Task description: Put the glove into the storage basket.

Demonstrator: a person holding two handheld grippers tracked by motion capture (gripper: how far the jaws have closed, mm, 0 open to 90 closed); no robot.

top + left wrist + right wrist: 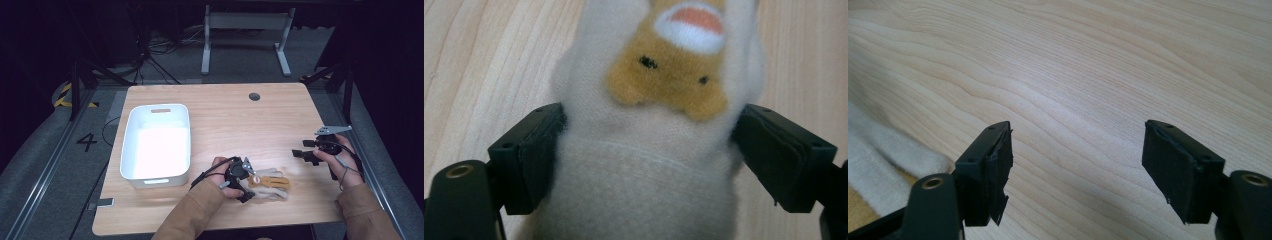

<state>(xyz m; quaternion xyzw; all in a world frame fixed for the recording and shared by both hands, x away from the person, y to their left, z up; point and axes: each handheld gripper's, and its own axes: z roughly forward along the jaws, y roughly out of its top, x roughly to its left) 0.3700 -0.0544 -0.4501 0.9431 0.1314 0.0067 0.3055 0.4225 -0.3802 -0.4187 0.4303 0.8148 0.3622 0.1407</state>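
Near the table's [280,110] front edge, the left gripper [646,150] pinches the soft, light plush glove [649,165] at its cuff, likely the best hold, while the right gripper [1075,170] stands spread and empty.

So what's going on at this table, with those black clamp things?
A person holds a gripper in each hand at a wooden table. The left gripper has its jaws on either side of a cream fluffy sock with an orange animal face, lying flat on the table. The right gripper hovers open and empty nearby. A white bin sits to the left.
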